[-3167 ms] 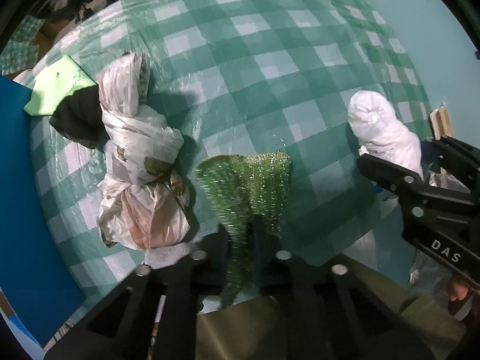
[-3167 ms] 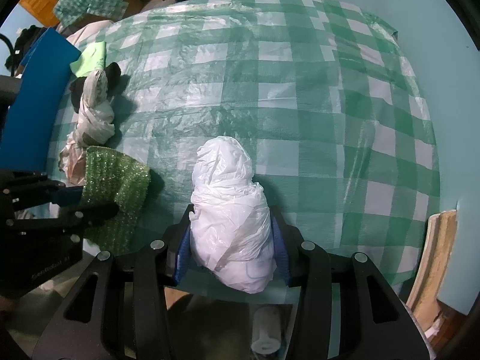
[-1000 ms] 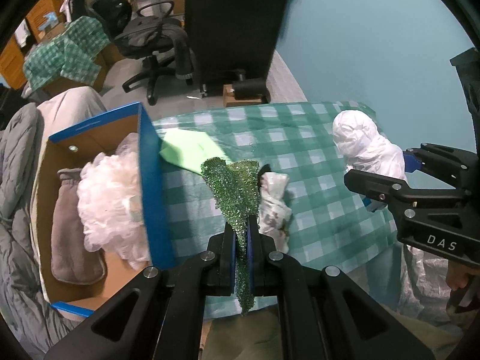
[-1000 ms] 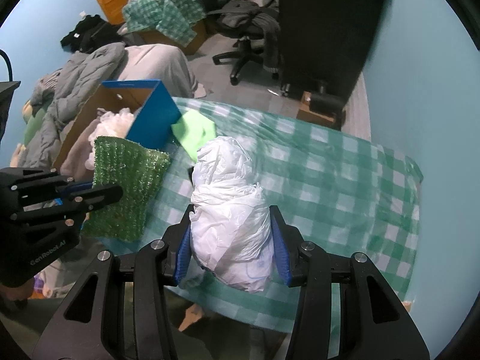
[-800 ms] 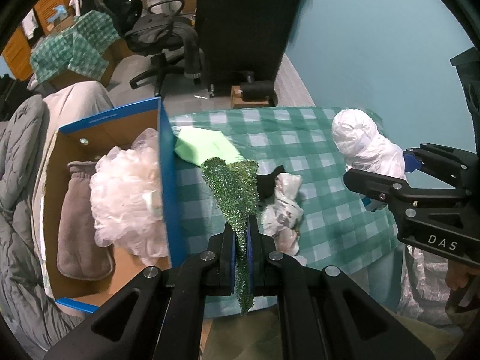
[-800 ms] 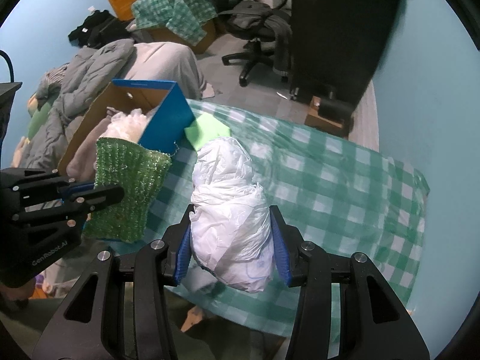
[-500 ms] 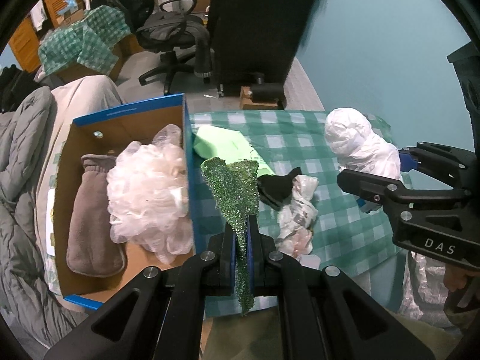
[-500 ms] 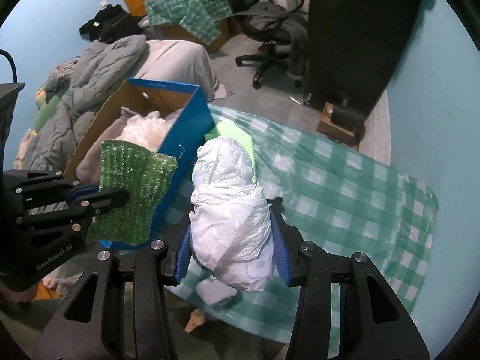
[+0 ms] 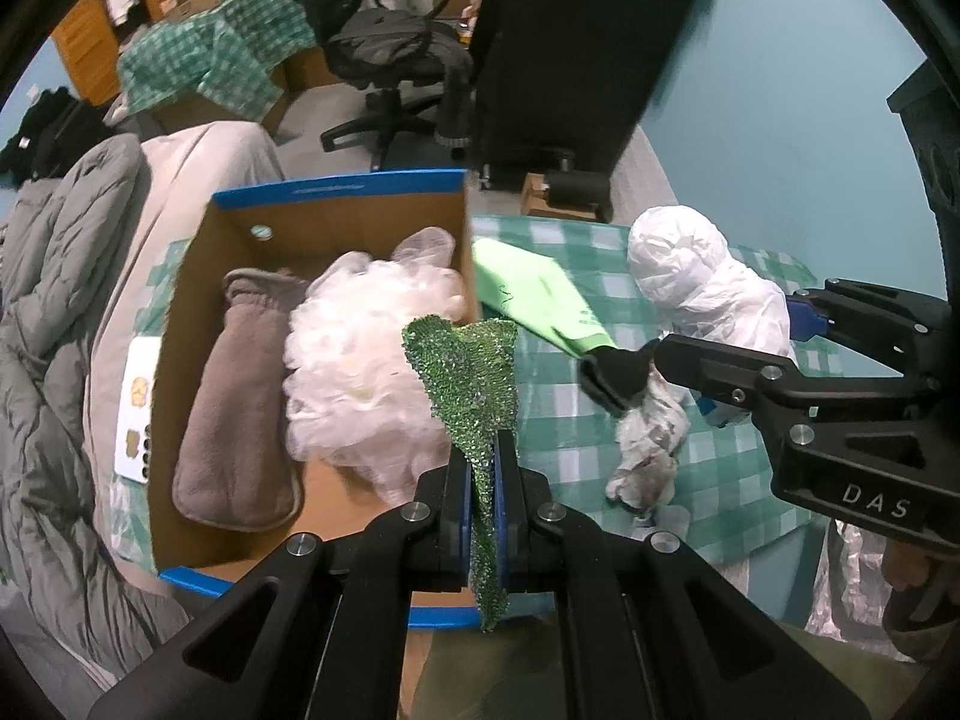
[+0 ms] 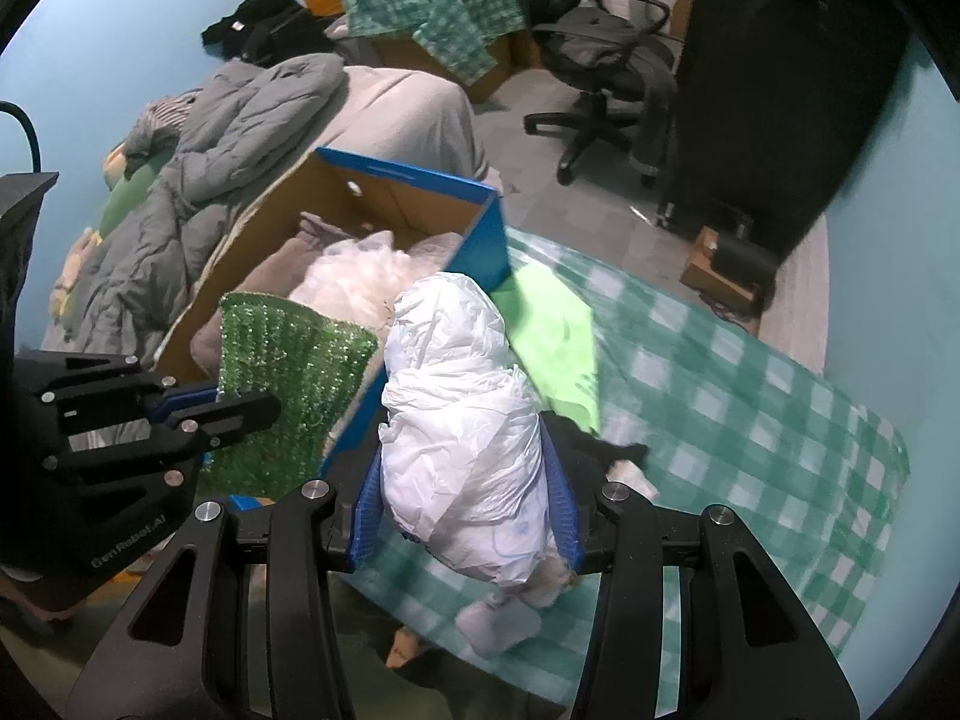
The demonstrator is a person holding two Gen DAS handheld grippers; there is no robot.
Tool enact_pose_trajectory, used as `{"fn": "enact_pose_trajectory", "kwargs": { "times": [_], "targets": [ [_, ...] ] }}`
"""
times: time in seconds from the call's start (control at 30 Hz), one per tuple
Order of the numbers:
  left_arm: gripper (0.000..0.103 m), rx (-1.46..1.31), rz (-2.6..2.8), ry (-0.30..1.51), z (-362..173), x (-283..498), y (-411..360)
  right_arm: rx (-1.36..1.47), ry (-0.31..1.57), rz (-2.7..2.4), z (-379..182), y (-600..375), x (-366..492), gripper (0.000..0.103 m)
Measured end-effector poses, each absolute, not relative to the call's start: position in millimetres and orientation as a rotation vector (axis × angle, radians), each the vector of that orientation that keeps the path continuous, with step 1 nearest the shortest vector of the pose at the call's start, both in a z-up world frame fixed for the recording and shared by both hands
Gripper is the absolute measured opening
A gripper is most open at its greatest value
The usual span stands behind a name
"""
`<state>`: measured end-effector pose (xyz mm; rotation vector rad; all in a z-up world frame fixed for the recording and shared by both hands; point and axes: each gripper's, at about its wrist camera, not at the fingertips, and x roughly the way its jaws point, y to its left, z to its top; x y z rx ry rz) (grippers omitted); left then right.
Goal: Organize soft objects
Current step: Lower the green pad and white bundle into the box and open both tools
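My left gripper [image 9: 480, 480] is shut on a sparkly green cloth [image 9: 471, 372] and holds it in the air over the right wall of the blue cardboard box [image 9: 336, 187]. The cloth also shows in the right wrist view [image 10: 288, 390]. My right gripper [image 10: 465, 516] is shut on a white plastic bag bundle [image 10: 462, 438], held up beside the box [image 10: 480, 234]; the bundle also shows in the left wrist view [image 9: 702, 276]. Inside the box lie a white mesh pouf [image 9: 366, 372] and a grey plush item [image 9: 234, 408].
On the green checked tablecloth [image 9: 570, 438] lie a light green cloth [image 9: 534, 294], a black cloth [image 9: 618, 372] and a knotted printed plastic bag [image 9: 648, 444]. A bed with grey bedding [image 10: 198, 138] is left of the box. An office chair [image 10: 606, 78] stands behind.
Both grippers have risen from the table with their loads and swung left toward the box. The green cloth now hangs over the box's edge instead of over the table.
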<state>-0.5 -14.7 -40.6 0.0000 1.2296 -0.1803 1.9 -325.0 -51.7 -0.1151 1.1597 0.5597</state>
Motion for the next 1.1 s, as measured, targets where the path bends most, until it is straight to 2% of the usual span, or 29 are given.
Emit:
{"fn": "enact_pose_trajectory", "kwargs": {
  "times": [0.5, 1.1],
  "targets": [
    [0.006, -0.054, -0.083, 1.263, -59.0, -0.4, 43.3, -0.152, 1.177, 0.661, -61.4, -265.1, 15.3, 0.046],
    [0.006, -0.092, 0.005, 1.314, -95.8, 0.1, 99.3, -0.202, 1.290, 0.740, -92.0, -208.5, 7.4, 0.046]
  ]
}}
